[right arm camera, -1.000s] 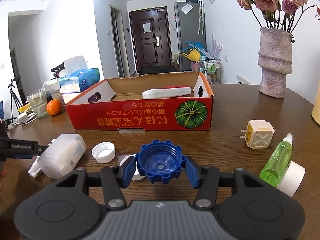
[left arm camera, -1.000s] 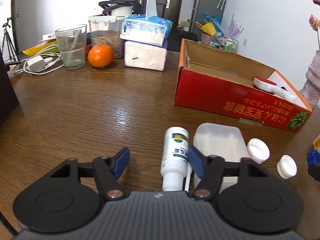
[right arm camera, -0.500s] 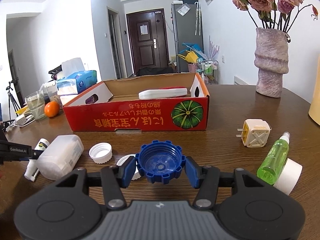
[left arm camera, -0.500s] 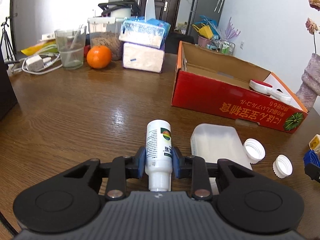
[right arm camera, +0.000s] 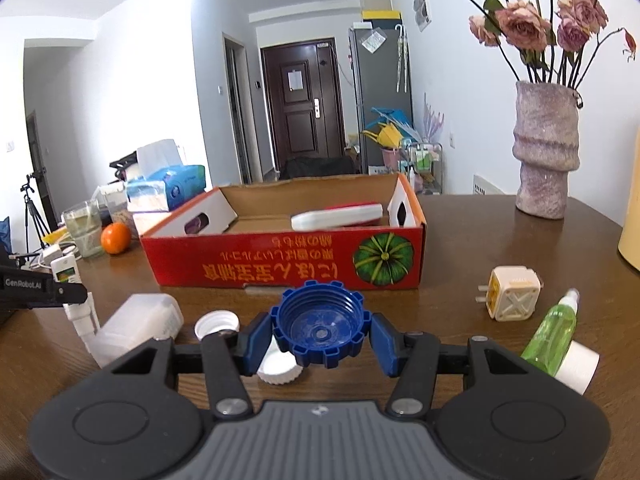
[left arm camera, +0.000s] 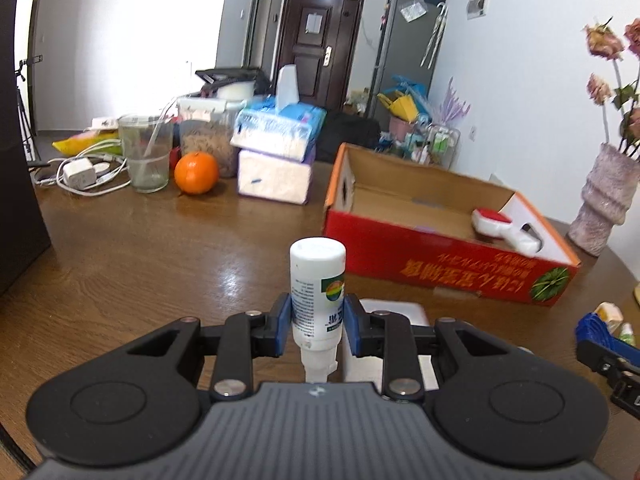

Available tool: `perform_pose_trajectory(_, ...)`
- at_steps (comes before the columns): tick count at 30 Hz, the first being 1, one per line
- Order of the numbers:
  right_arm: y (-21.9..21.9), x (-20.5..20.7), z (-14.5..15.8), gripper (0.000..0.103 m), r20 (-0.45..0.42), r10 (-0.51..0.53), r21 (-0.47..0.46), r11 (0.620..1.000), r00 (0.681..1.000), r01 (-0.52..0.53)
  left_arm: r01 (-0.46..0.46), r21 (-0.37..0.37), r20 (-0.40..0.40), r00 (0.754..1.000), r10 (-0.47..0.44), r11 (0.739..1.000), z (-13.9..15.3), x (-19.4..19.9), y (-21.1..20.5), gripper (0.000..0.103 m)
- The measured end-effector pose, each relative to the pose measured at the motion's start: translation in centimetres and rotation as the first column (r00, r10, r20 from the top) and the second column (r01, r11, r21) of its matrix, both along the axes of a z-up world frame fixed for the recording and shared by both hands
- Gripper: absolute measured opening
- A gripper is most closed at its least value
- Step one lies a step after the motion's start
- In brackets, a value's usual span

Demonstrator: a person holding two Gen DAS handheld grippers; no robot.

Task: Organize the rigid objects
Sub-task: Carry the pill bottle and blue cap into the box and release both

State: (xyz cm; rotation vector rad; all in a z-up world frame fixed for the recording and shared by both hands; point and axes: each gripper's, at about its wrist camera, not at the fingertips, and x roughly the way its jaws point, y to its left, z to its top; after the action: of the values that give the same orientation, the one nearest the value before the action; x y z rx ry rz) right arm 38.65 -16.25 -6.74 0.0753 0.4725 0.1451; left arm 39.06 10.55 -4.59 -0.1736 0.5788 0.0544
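My left gripper is shut on a white spray bottle with a green label, lifted off the wooden table, its flat base pointing away from me. The same bottle shows at the left edge of the right wrist view. My right gripper is shut on a blue ribbed cap, its hollow side facing me. An open red cardboard box stands beyond, and a red-and-white device lies in its right end. The box is straight ahead of the right gripper.
A white plastic container and two white caps lie on the table. A beige plug adapter, green spray bottle and white roll sit right. Tissue packs, orange, glass and vase stand behind.
My left gripper closed on the white spray bottle lying on the table and raised it, tipping its base upward. The right gripper kept hold of the blue cap and barely moved.
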Motion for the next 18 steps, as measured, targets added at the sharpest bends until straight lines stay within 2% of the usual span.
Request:
perform_pose_trajectory(4, 0.2, 0.1, 1.2, 0.053, 0.033, 0.004, 0.008, 1.000, 0.999, -0.004, 0.002, 0.017, 0.019, 1.000, -0.002, 1.000, 1.1, -0.1, -1.1, 0.028)
perform_pose_trajectory(18, 1.7, 2.8, 5.2, 0.053, 0.144, 0.012, 0.026, 1.000, 0.989, -0.016, 0.019, -0.019, 0.105, 0.994, -0.016, 1.000, 4.7, 2.4, -4.7, 0.028)
